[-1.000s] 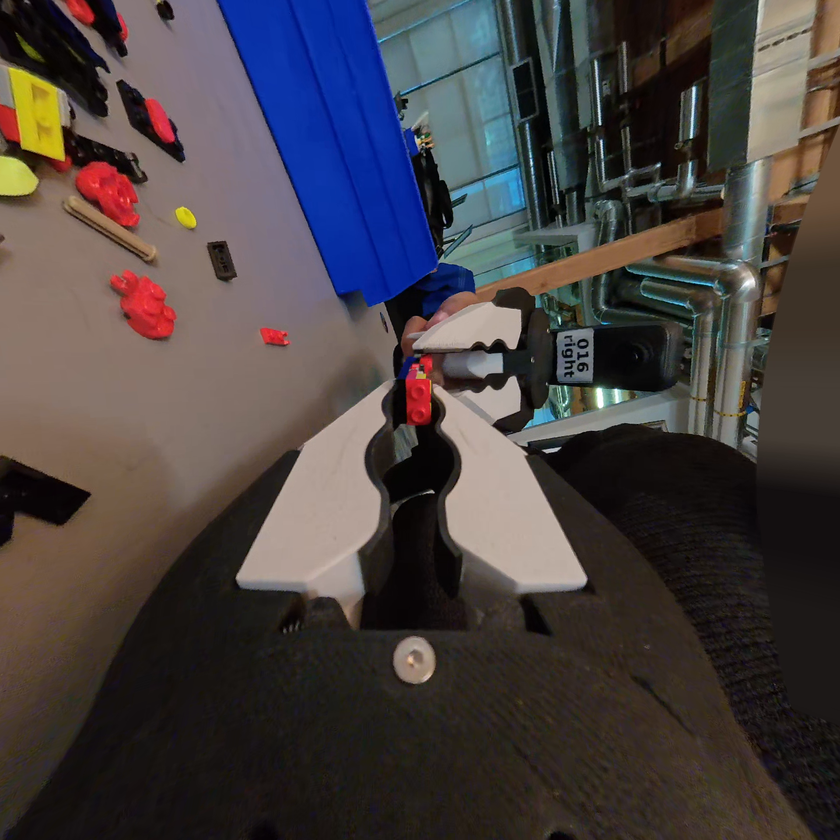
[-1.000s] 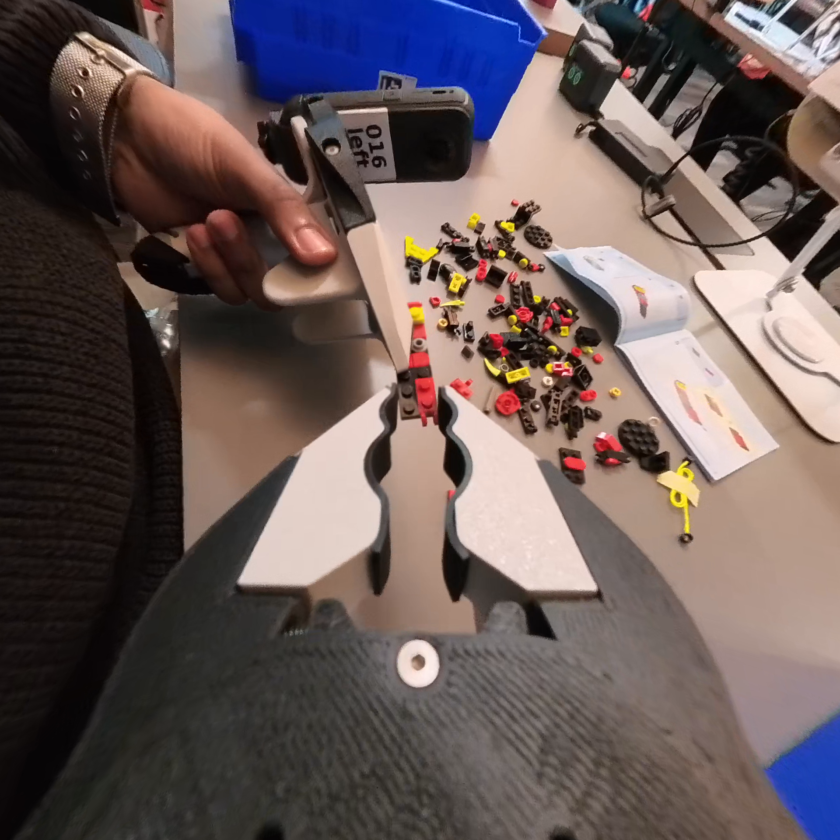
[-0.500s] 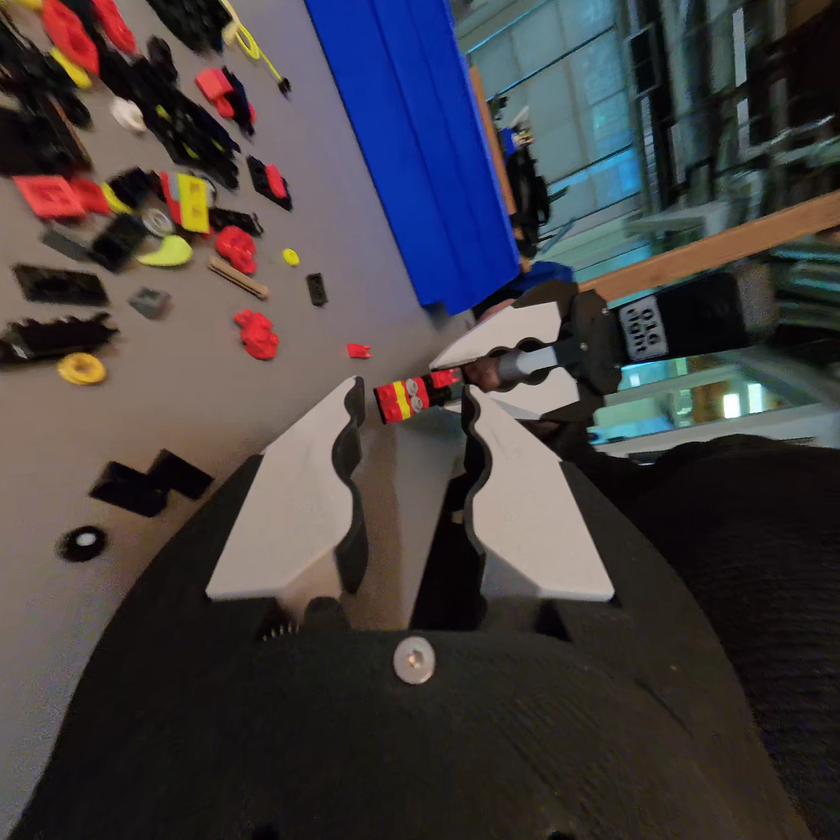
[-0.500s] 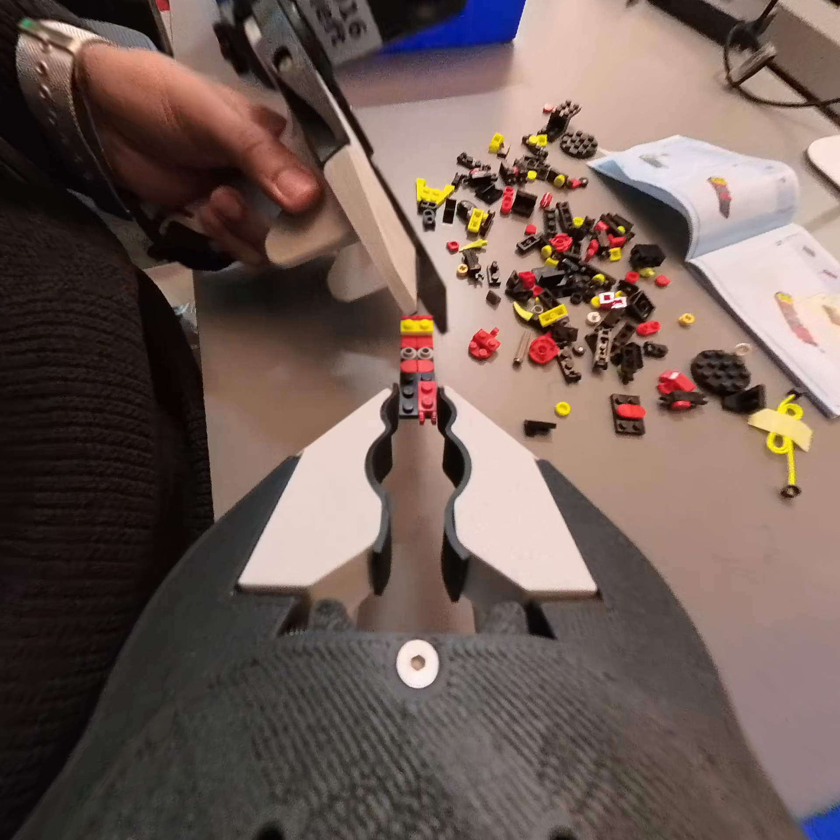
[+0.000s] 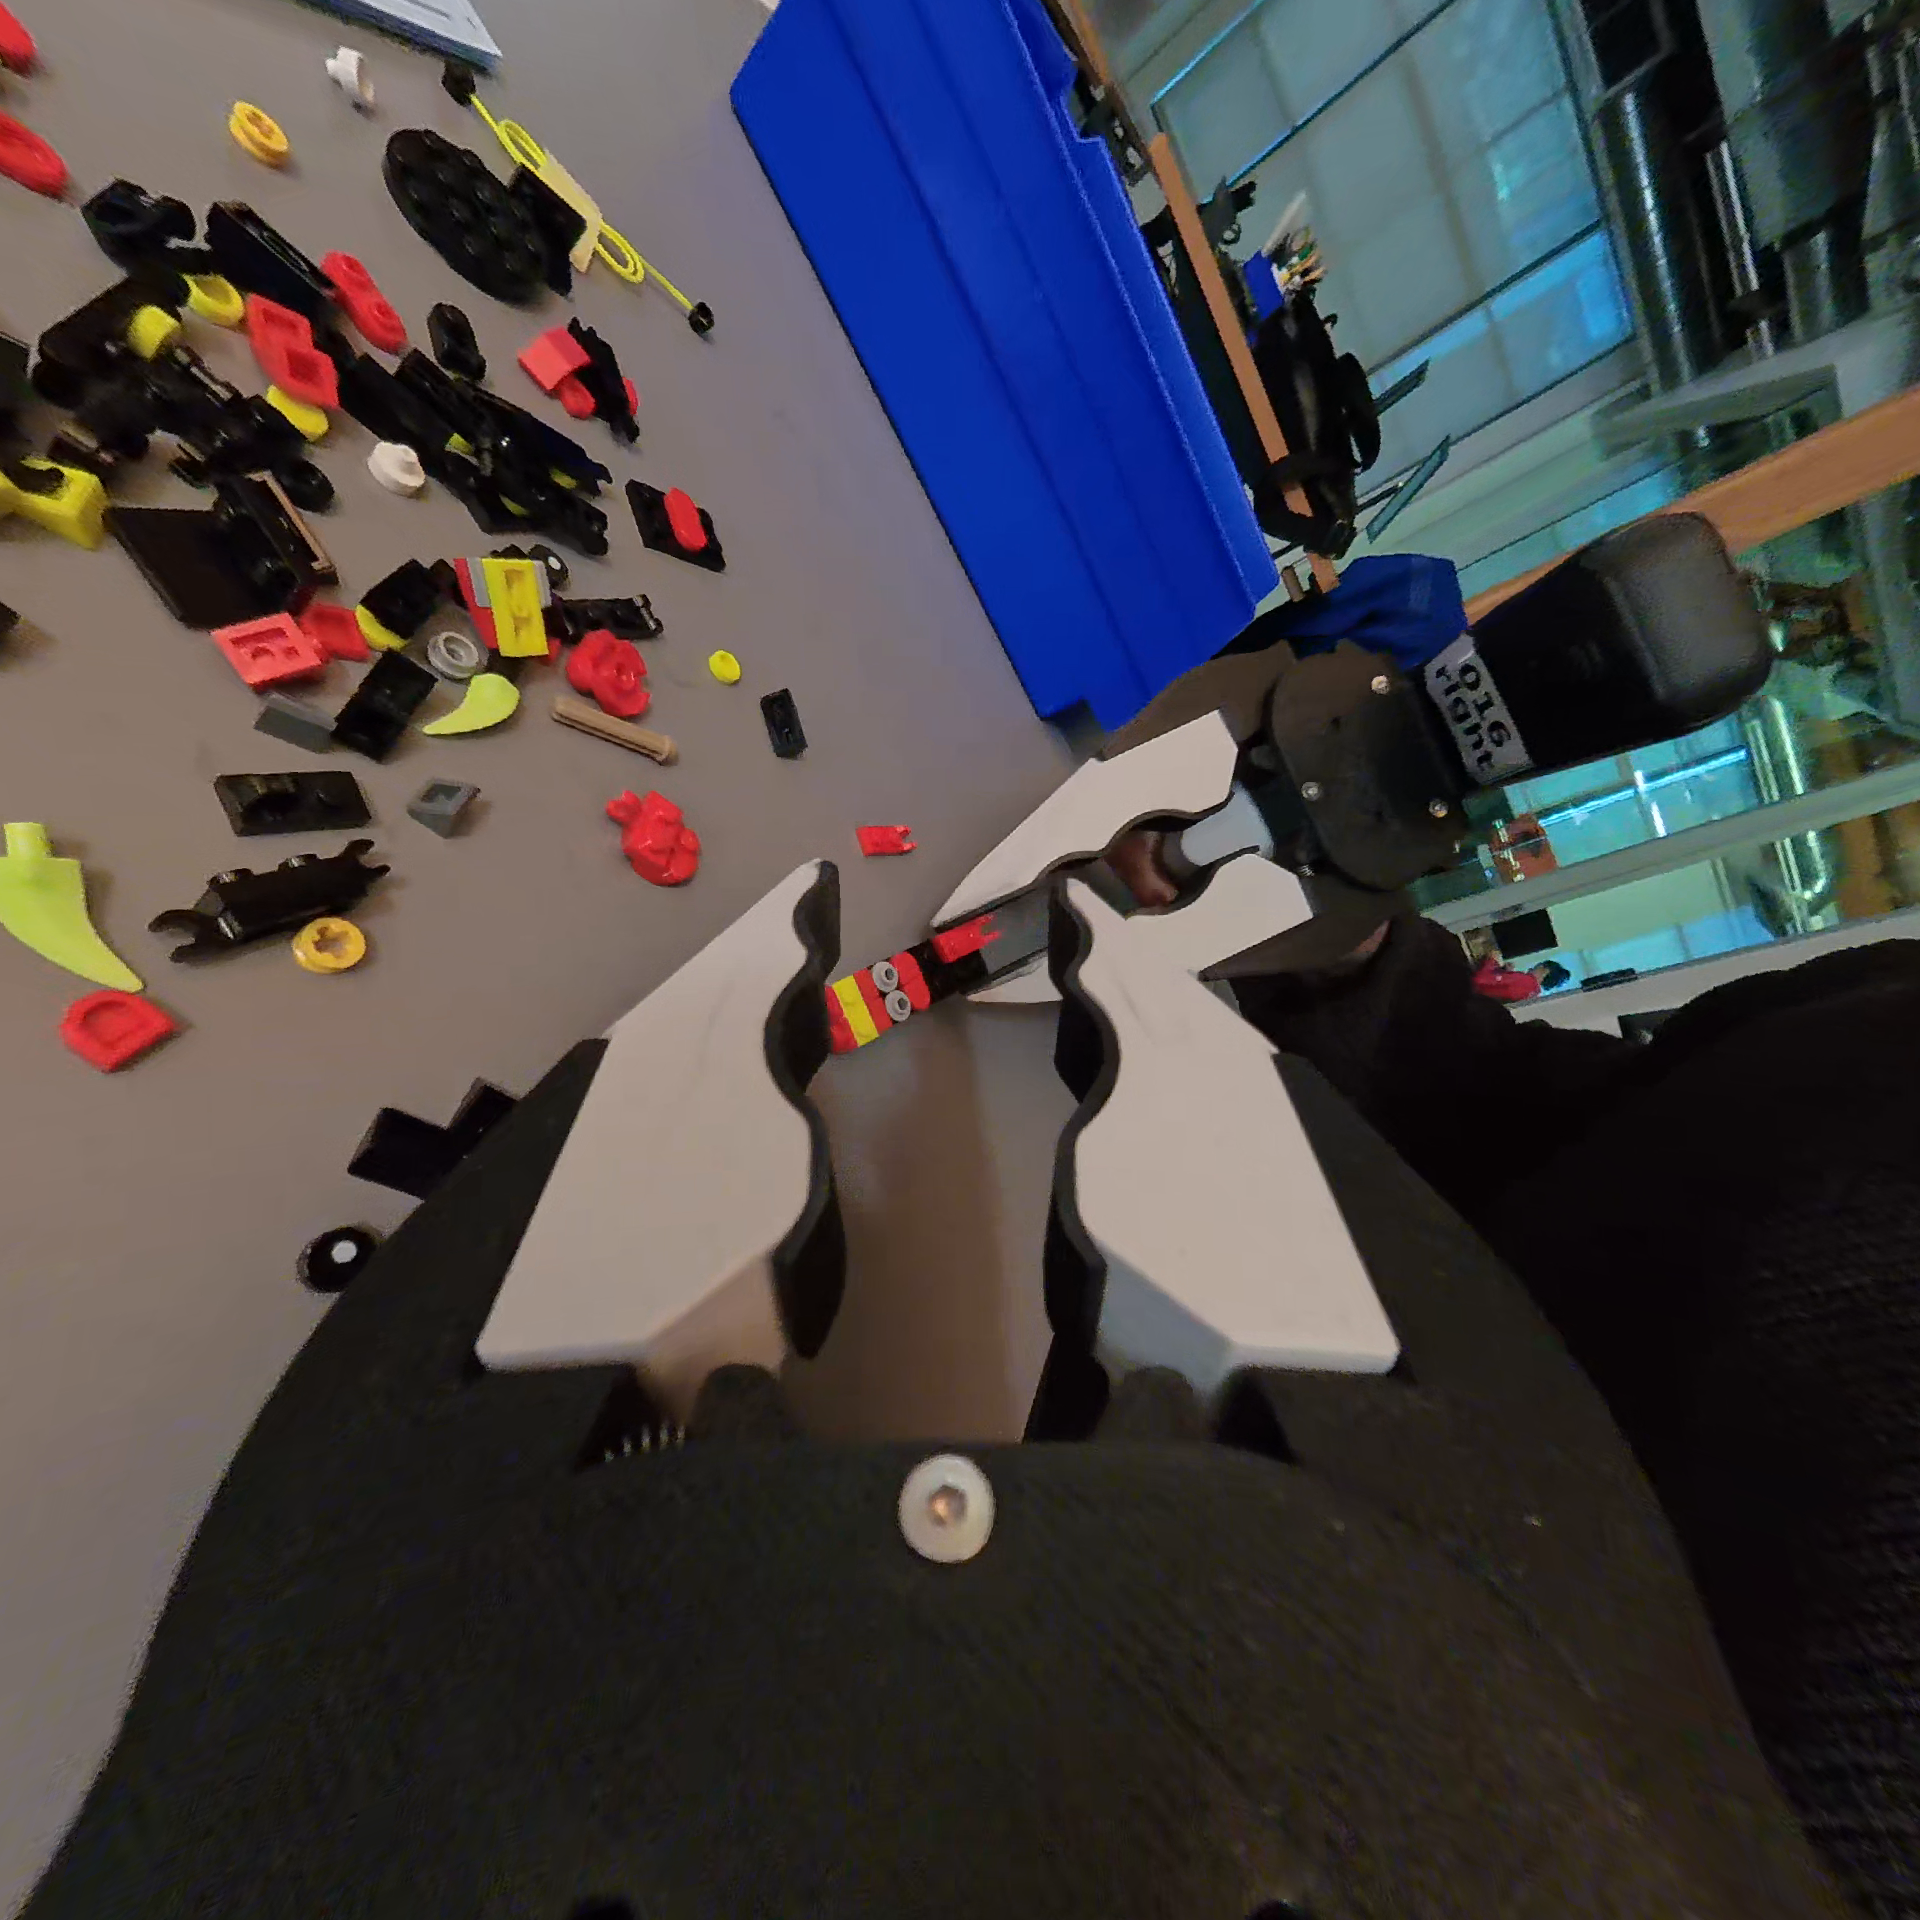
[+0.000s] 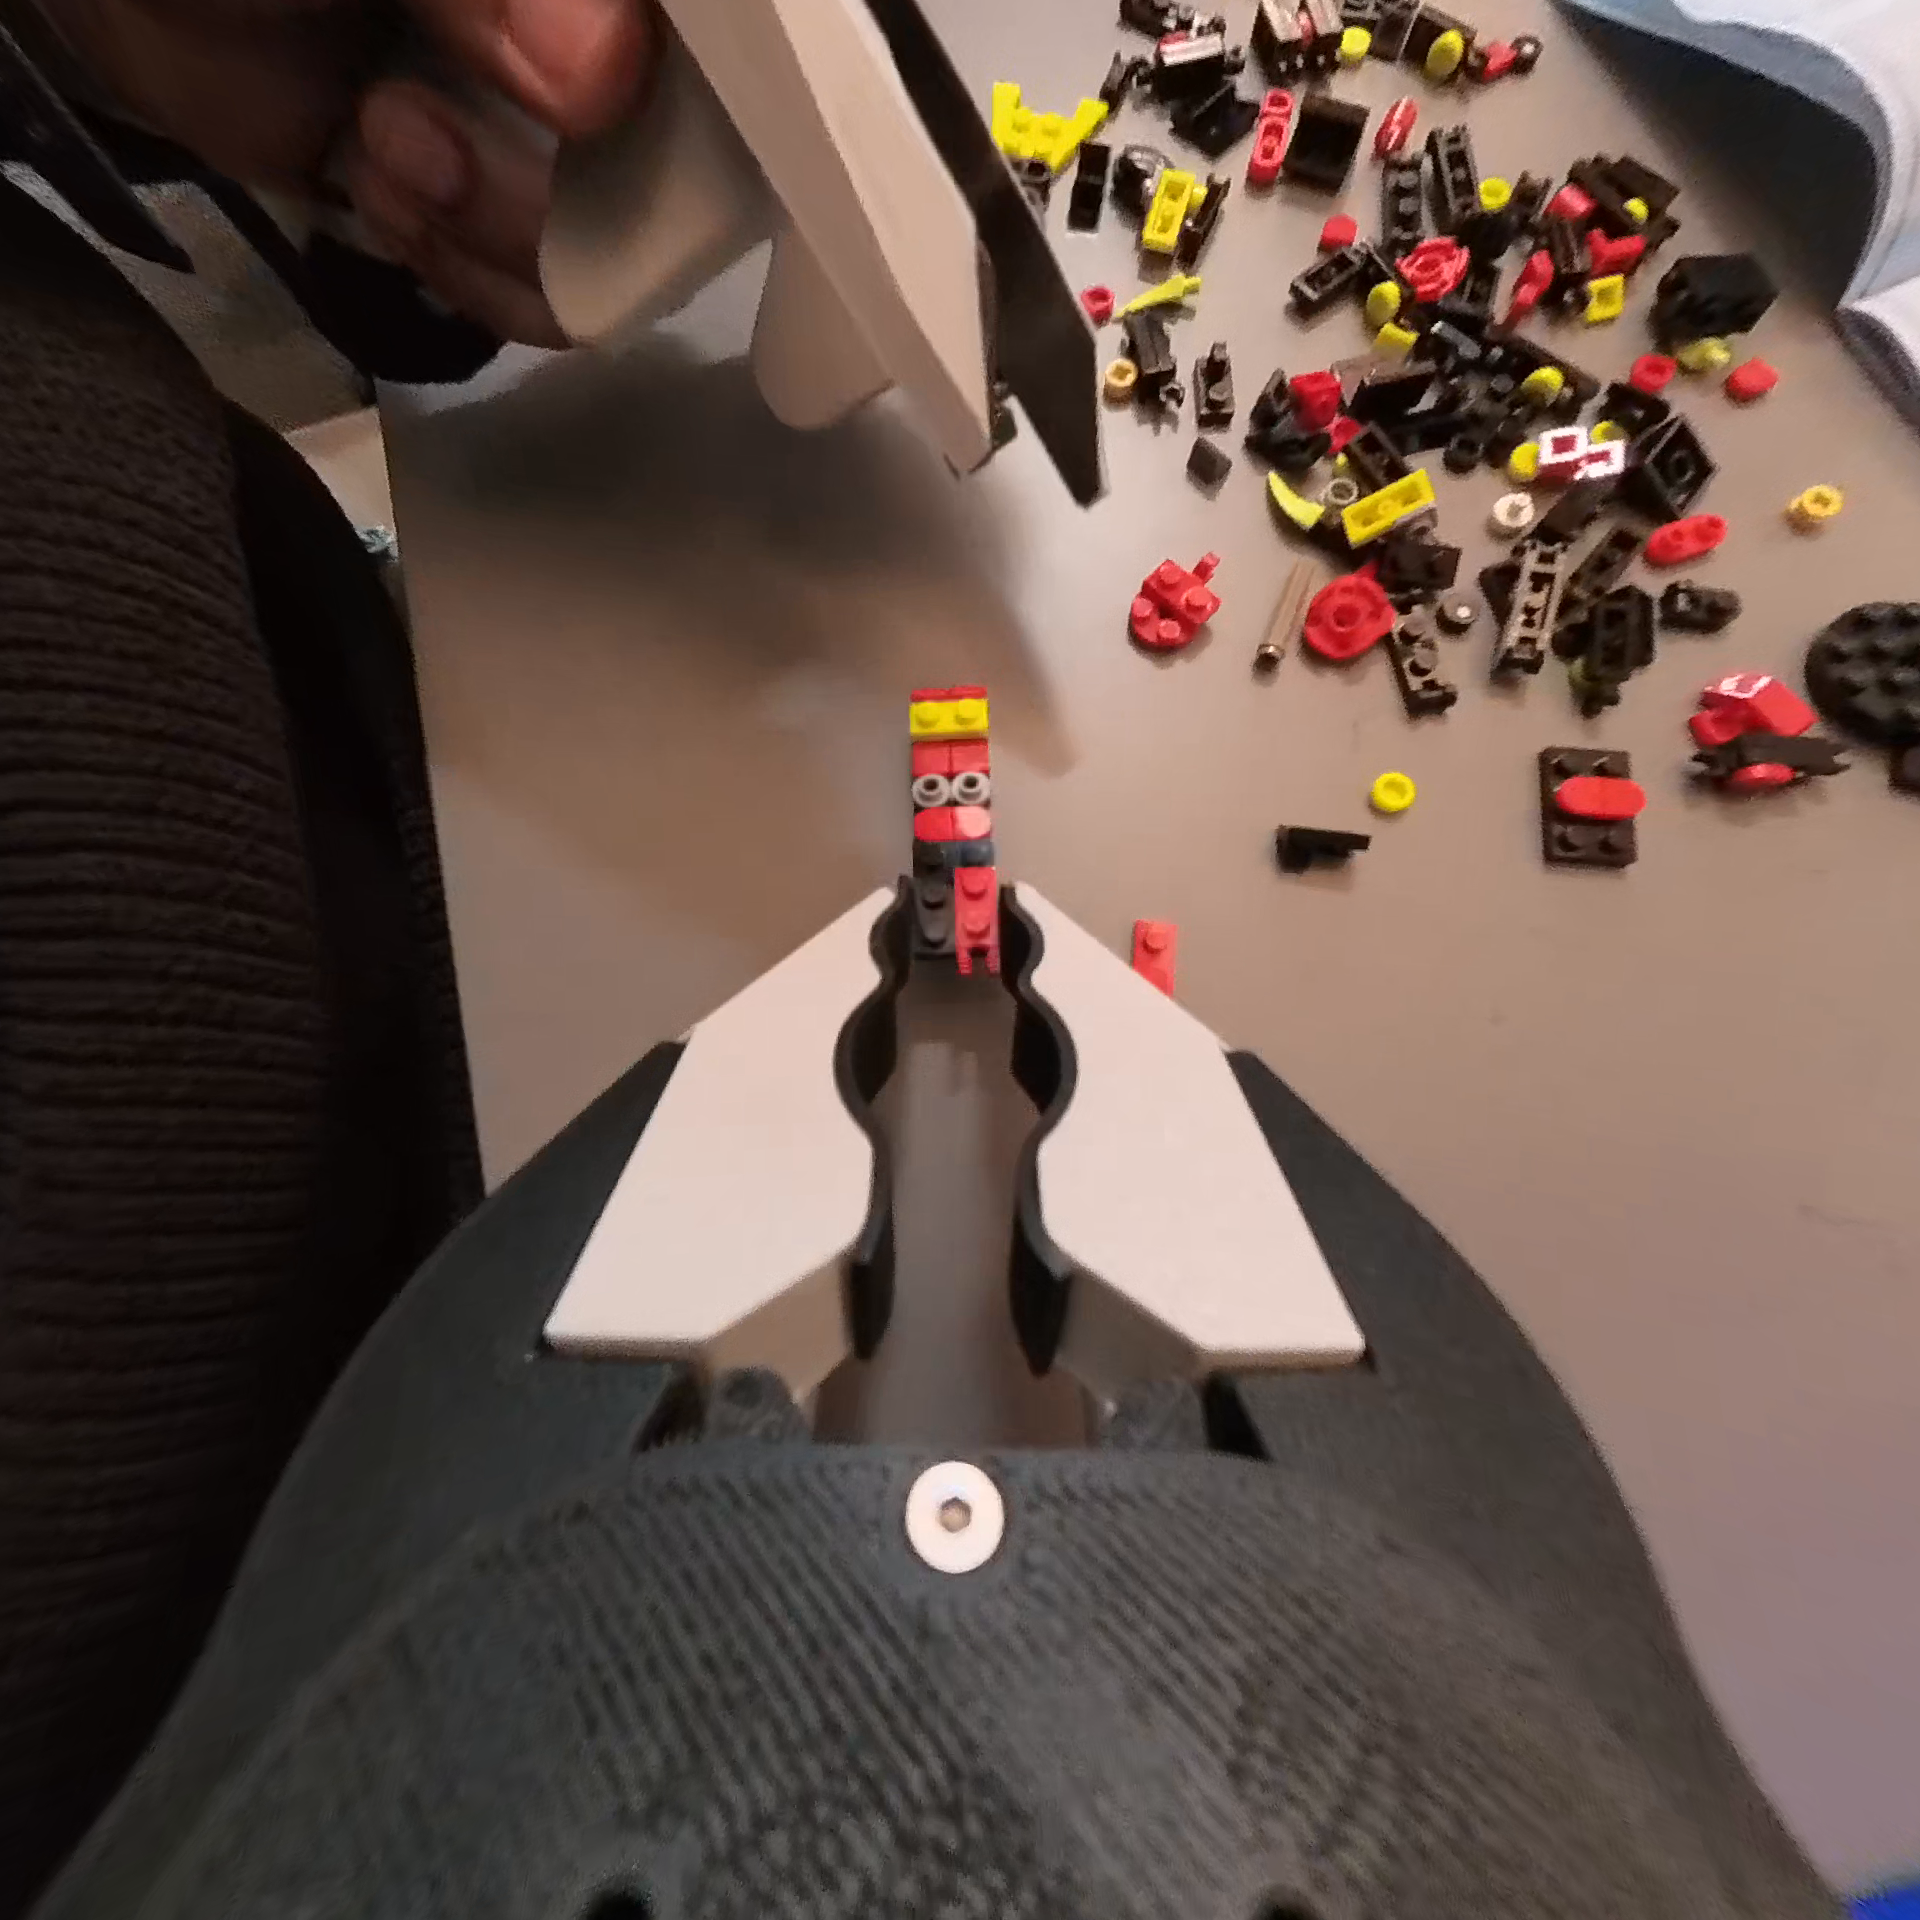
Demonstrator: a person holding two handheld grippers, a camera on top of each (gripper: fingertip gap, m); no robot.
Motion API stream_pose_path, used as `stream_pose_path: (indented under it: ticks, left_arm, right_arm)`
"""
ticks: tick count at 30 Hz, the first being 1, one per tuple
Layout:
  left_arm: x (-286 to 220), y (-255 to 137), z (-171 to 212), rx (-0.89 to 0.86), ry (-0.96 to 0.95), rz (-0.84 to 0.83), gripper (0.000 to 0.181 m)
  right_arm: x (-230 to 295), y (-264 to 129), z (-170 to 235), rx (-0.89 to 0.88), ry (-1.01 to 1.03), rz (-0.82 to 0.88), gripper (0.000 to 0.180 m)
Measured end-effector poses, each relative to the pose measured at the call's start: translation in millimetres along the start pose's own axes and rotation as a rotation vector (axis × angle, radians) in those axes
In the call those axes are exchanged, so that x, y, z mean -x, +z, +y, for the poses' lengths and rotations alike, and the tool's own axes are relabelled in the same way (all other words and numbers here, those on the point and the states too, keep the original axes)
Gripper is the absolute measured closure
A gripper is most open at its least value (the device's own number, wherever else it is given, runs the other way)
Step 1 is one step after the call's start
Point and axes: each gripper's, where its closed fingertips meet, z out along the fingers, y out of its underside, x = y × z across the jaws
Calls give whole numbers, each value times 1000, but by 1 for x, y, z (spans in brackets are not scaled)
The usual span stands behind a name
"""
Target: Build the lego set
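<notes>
My right gripper [image 6: 954, 914] is clamped narrow on the near end of the small lego assembly [image 6: 951, 790], a thin strip of red, yellow, black and grey pieces. Only the fingertips pinch it; behind them the jaws' scalloped inner edges leave a slim gap. The strip sticks straight out toward 12 o'clock in the right wrist view, over the grey table [image 6: 1351, 1195]; whether it touches the surface I cannot tell.

My left gripper [image 5: 940, 904] stands wide apart, holding nothing. In the left wrist view the assembly's red-and-yellow end lies just inside its left finger [image 5: 707, 1091], close to the black inner pad; contact is unclear. The strip runs toward 2 o'clock into the right gripper's tips.

From the right wrist view, the left gripper's fingers hang at 12 o'clock, blurred, with a hand [image 6: 499, 145] on the body, apart from the strip.

Loose lego pieces [image 6: 1455, 343], black, red and yellow, are scattered at 1 to 2 o'clock. 1 small red plate [image 6: 1155, 951] lies just beside my right fingertip at 3 o'clock. A blue bin [image 5: 997, 353] sits at 12 o'clock in the left wrist view.
</notes>
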Motion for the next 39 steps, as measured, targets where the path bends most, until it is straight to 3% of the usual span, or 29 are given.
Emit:
stream_pose_path:
  ticks: [3, 8, 12, 17, 24, 31, 34, 39]
  left_arm:
    - [0, -1, -1, -2, 4, -1, 143]
    - [-3, -2, 0, 1, -3, 14, 144]
    - [-4, -3, 3, 15, -1, 20, 145]
    - [-4, 0, 11, 60, 20, 9, 144]
    - [2, 5, 25, 154, 175, -93, 145]
    - [11, 12, 34, 233, 464, -257, 150]
    - [7, 16, 37, 236, 451, -235, 137]
    - [9, 16, 37, 241, 453, -230, 130]
  right_arm:
    - [-12, -4, -4, -17, -5, 65, 144]
    - [-38, -16, -1, -27, 37, 175, 155]
    - [-41, -6, 14, 60, 43, 179, 158]
    - [-42, -3, 14, 62, 79, 161, 175]
    - [-20, -17, -11, -56, 9, 84, 176]
    - [1, -5, 6, 119, -240, 103, 176]
    - [0, -4, 6, 133, -271, 128, 176]
    - [-1, -4, 6, 131, -263, 124, 176]
